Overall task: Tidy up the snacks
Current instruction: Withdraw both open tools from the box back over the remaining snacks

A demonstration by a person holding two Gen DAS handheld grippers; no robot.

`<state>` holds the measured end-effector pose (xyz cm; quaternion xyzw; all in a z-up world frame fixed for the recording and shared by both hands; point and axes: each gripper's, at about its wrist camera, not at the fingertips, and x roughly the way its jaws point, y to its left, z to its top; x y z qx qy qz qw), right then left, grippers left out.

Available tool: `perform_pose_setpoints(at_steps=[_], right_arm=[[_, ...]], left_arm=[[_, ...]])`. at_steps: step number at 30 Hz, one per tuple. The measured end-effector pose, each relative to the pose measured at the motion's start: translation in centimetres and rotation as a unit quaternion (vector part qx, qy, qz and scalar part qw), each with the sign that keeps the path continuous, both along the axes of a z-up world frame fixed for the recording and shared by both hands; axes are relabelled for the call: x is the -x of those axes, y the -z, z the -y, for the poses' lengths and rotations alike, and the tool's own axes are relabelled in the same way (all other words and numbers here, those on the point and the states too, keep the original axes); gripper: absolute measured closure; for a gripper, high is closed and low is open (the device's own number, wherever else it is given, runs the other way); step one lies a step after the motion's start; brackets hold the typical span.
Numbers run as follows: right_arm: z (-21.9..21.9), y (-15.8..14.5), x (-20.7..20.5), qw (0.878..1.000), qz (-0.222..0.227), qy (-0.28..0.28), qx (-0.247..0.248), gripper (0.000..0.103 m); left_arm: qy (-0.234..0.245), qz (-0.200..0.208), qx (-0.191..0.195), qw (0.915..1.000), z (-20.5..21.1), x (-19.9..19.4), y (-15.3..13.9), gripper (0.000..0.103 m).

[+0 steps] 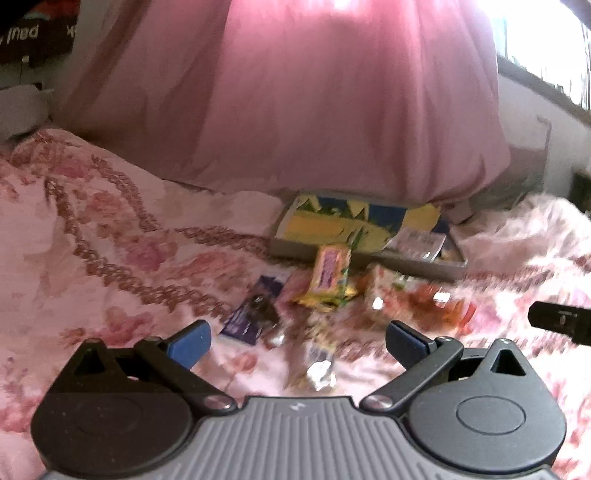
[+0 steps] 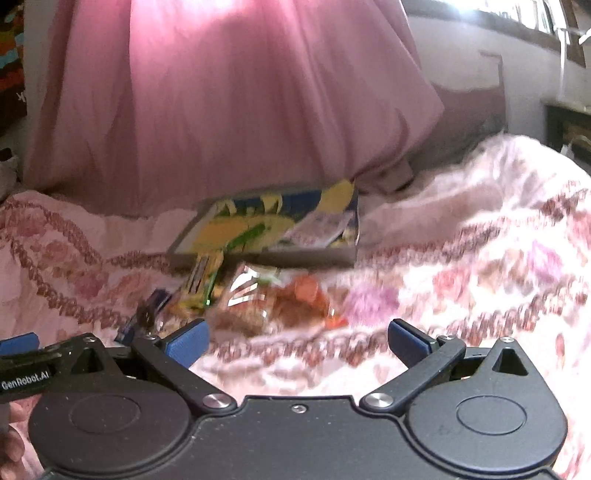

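Observation:
Snack packets lie scattered on a floral pink bedspread point(image 1: 92, 229): a purple packet point(image 1: 255, 314), a yellow and pink packet point(image 1: 328, 277), an orange clear bag point(image 1: 424, 299) and a foil wrapper point(image 1: 321, 373). Behind them sits a shallow grey tray point(image 1: 369, 258) with a yellow and blue picture and one pale packet point(image 1: 417, 242) inside. My left gripper point(image 1: 297, 343) hovers open just short of the pile, nothing between its blue pads. My right gripper point(image 2: 297, 341) is open too, empty, with the orange bag point(image 2: 295, 299) and the tray point(image 2: 266, 258) ahead. Both views are blurred.
A big pink pillow point(image 1: 314, 99) leans behind the tray. The left gripper's body point(image 2: 26, 362) shows at the left edge of the right wrist view, the right gripper point(image 1: 561, 319) at the right edge of the left view. A window point(image 1: 546, 33) is at the far right.

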<state>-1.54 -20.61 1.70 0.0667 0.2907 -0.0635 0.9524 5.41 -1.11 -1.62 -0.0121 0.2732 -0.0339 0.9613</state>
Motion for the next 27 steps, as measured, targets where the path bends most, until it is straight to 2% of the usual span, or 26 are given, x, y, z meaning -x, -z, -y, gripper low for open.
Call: perform_pose_setpoints(at_steps=[9,27], right_arm=[[-1.7,1.3,0.3,0.999,-0.029,-0.022,0.011,0.001],[-2.2,2.6,-1.3,0.996,-0.064,-0.050,-0.018,0.001]], left_arm=[[-0.026,-0.015,-0.033,0.9990,-0.1,0.8,0.6,0.000],[-0.044,-0.064,-0.023,0.9967,-1.1,-0.7,1.6,0.000]])
